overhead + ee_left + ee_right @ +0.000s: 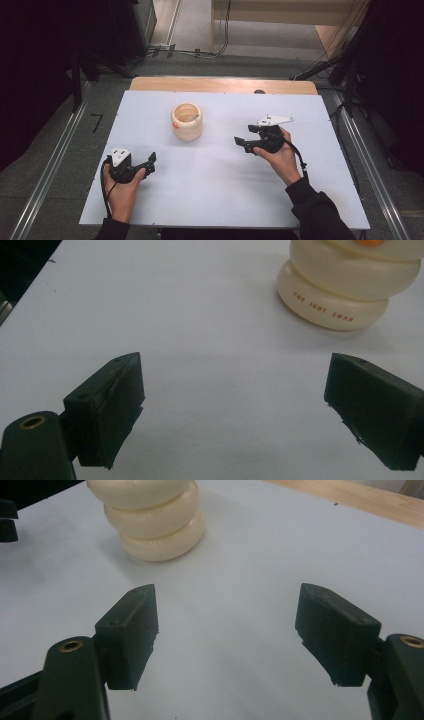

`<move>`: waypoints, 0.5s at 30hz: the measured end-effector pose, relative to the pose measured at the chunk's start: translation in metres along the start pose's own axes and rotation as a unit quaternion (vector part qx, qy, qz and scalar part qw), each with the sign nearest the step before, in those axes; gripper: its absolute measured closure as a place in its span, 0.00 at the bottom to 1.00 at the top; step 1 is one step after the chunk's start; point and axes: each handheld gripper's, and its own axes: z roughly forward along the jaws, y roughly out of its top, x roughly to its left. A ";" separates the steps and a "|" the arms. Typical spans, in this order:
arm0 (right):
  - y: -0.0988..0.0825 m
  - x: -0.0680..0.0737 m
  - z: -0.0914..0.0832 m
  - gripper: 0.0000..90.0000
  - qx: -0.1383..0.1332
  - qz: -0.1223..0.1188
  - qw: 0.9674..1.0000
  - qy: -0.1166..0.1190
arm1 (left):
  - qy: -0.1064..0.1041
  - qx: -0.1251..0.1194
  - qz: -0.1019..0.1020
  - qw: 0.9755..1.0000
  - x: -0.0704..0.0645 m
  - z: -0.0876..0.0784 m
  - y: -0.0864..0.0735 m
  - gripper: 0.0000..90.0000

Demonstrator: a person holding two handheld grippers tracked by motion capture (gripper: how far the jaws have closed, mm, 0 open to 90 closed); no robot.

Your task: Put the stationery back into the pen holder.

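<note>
A cream ribbed pot (187,121) stands upright on the white table top (220,165), a little back of centre. It has small orange lettering near its base (332,297) and something orange at its mouth. My left gripper (148,163) rests low at the front left, open, with nothing between its jaws (235,410). My right gripper (243,142) sits to the right of the pot, also open and empty (227,635). The pot (152,517) lies ahead and left of the right jaws, apart from both grippers.
A wooden strip (222,85) runs along the table's far edge. Dark curtains stand on both sides, and cables (190,52) trail over the grey floor behind the table. A metal rail (47,175) runs along the left.
</note>
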 end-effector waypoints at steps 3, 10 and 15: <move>-0.005 -0.001 -0.003 0.26 -0.001 0.001 1.000 -0.002 | 0.001 0.000 0.000 1.000 0.000 0.000 0.000 0.11; -0.015 -0.005 -0.011 0.26 -0.001 0.008 1.000 -0.010 | 0.000 0.000 -0.001 1.000 0.000 0.000 0.000 0.11; -0.023 -0.009 -0.016 0.26 0.002 0.012 1.000 -0.019 | 0.001 0.000 -0.002 1.000 0.000 0.001 0.000 0.11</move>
